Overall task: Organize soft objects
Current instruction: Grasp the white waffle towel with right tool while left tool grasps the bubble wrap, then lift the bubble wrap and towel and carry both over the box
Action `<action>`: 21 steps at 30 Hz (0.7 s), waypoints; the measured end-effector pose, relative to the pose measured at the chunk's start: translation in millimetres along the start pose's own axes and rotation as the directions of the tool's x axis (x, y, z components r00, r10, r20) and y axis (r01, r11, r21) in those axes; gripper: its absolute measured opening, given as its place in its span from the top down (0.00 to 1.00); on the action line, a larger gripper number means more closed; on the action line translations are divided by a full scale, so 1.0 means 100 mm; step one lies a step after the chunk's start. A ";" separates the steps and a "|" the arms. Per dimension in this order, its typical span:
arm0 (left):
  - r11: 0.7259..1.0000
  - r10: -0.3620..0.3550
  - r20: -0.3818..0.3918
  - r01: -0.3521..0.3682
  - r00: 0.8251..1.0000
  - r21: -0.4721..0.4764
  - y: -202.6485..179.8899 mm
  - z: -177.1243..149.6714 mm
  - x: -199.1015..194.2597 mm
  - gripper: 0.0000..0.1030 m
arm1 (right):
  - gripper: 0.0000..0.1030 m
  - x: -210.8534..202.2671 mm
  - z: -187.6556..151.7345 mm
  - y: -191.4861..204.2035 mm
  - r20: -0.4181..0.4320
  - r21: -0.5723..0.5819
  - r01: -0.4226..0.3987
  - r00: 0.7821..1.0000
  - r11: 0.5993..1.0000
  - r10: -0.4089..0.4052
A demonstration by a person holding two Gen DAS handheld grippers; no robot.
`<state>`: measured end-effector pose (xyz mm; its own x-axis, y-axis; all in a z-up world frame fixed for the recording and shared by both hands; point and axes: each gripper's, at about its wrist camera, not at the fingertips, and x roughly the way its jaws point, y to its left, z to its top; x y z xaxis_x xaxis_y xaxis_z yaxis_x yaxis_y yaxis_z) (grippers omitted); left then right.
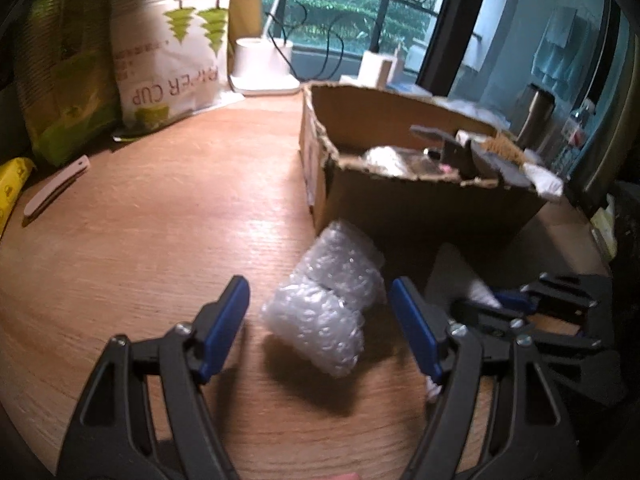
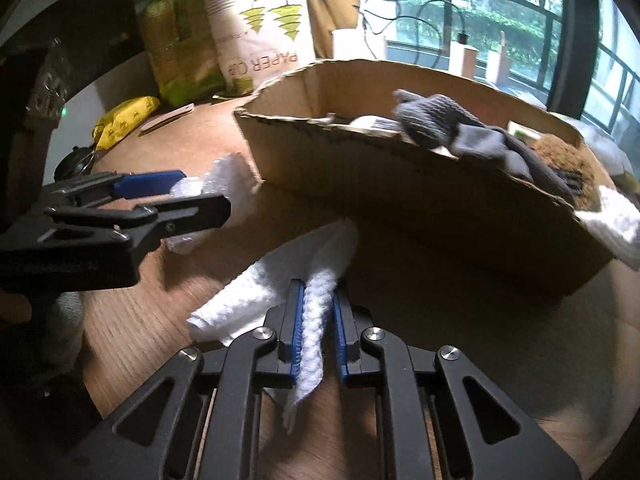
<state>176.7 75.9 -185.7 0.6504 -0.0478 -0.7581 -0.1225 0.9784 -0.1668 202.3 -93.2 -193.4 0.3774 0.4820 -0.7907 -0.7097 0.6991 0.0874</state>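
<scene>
A bundle of clear bubble wrap [image 1: 328,308] lies on the wooden table in front of the cardboard box [image 1: 400,208]. My left gripper [image 1: 320,300] stands open around it, blue pads on either side and a gap on the left. My right gripper [image 2: 318,296] is shut on a fluffy white cloth [image 2: 280,276] that trails onto the table to the left. In the right wrist view the left gripper [image 2: 206,194] sits at the left by the bubble wrap [image 2: 234,184]. The box [image 2: 400,188] holds grey knit fabric [image 2: 436,120], a brown pad [image 2: 560,156] and white soft items.
Paper-cup bags [image 1: 172,60] and green packs [image 1: 68,92] stand at the back left. A yellow packet [image 1: 12,188] and a flat pale stick [image 1: 56,190] lie near the left edge. A white device with cables [image 1: 260,68] sits by the window. Bare wood lies left of the box.
</scene>
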 end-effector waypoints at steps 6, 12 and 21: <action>1.000 0.011 -0.019 -0.010 1.000 0.023 -0.06 -0.01 0.07 0.42 | 0.87 -0.09 -0.04 -0.11 0.022 0.024 0.003 1.000 1.000 -0.004; 0.998 -0.028 -0.015 0.029 1.000 0.053 -0.15 0.00 -0.02 0.52 | 0.87 -0.22 -0.02 -0.13 0.060 0.016 -0.005 0.998 1.000 0.004; 0.998 -0.034 0.059 0.031 0.998 0.057 -0.22 0.10 -0.31 0.52 | 0.87 -0.46 0.05 -0.08 0.115 -0.016 0.000 0.993 1.000 0.002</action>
<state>167.3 57.5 -151.9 0.6970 -0.0690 -0.7137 -0.0598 0.9863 -0.1538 194.0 -118.5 -155.1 0.4422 0.5407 -0.7156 -0.7189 0.6908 0.0777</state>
